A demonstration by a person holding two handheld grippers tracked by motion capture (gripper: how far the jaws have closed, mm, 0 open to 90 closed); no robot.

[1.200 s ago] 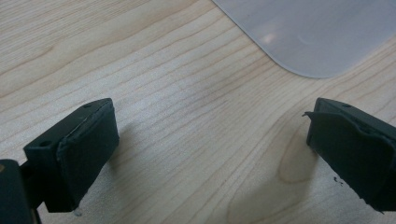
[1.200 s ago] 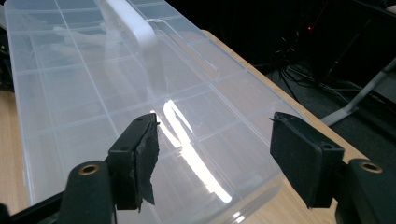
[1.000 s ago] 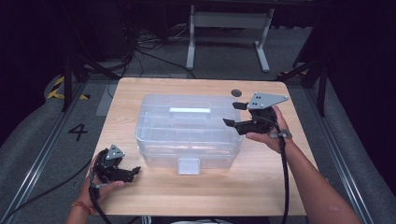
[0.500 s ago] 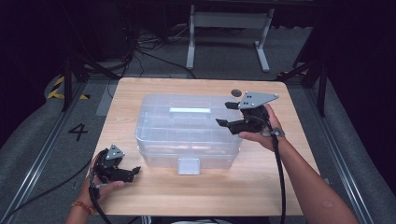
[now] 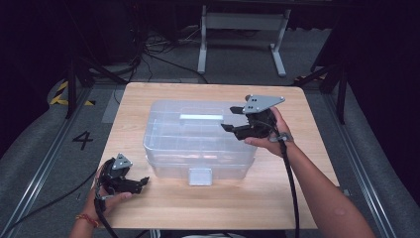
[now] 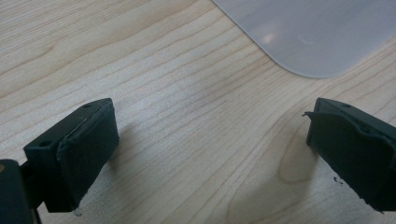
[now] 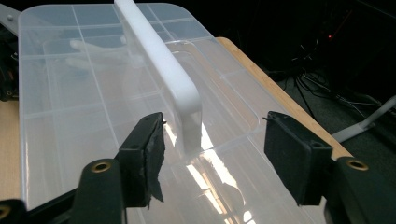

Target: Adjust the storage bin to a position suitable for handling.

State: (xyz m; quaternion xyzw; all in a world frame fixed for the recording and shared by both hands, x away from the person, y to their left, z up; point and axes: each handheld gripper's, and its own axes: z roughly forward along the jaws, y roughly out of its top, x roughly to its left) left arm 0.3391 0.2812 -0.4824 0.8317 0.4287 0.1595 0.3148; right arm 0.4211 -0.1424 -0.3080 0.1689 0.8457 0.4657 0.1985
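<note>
Handle (image 7: 161, 70) on the bin lid (image 5: 198, 130) not gripped yet: my right gripper (image 7: 212, 149) spread wide around its end, left gripper (image 6: 208, 154) open, idling at the table's (image 5: 297, 198) near-left corner.

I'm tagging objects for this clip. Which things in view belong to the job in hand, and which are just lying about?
In the job:
clear plastic box
its white handle
right gripper, open around the handle's end
left gripper, open over bare wood

Lying about:
table
metal stand
floor cables

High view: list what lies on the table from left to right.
Left gripper → clear plastic box with its white handle → right gripper, jaws open over the box's right end.
</note>
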